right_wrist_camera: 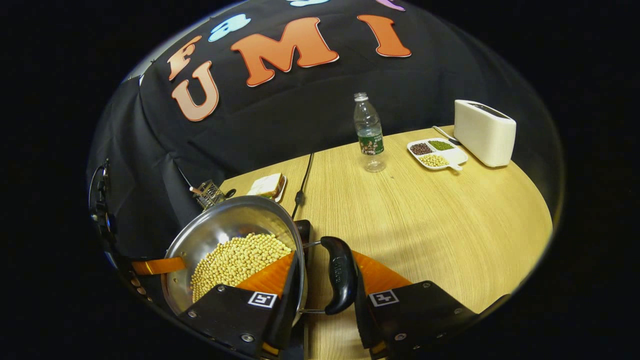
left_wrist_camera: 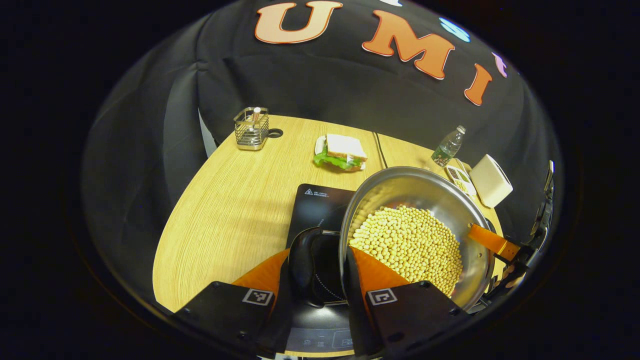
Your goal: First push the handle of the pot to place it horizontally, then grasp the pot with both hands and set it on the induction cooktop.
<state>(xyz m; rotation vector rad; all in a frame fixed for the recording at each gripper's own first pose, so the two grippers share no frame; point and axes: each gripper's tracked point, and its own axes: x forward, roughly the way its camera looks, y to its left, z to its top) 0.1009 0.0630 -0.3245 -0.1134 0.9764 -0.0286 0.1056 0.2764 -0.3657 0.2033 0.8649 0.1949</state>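
Observation:
A steel pot (left_wrist_camera: 400, 187) full of pale yellow beans (left_wrist_camera: 410, 245) hangs over the black induction cooktop (left_wrist_camera: 320, 202); whether it touches the cooktop I cannot tell. My left gripper (left_wrist_camera: 320, 252) is shut on one black side handle (left_wrist_camera: 304, 265) and the rim, with one finger inside the pot. In the right gripper view, my right gripper (right_wrist_camera: 324, 257) is shut the same way on the opposite handle (right_wrist_camera: 340, 275) of the pot (right_wrist_camera: 225, 222). Each gripper also appears across the pot in the other's view, the right gripper (left_wrist_camera: 500, 245) and the left gripper (right_wrist_camera: 155, 266).
On the wooden table (right_wrist_camera: 440, 225) stand a wire basket (left_wrist_camera: 251, 128), a sandwich on a plate (left_wrist_camera: 341, 151), a water bottle (right_wrist_camera: 369, 132), a divided tray of beans (right_wrist_camera: 436, 152) and a white toaster (right_wrist_camera: 484, 131). A black cable (right_wrist_camera: 304, 185) runs to the cooktop.

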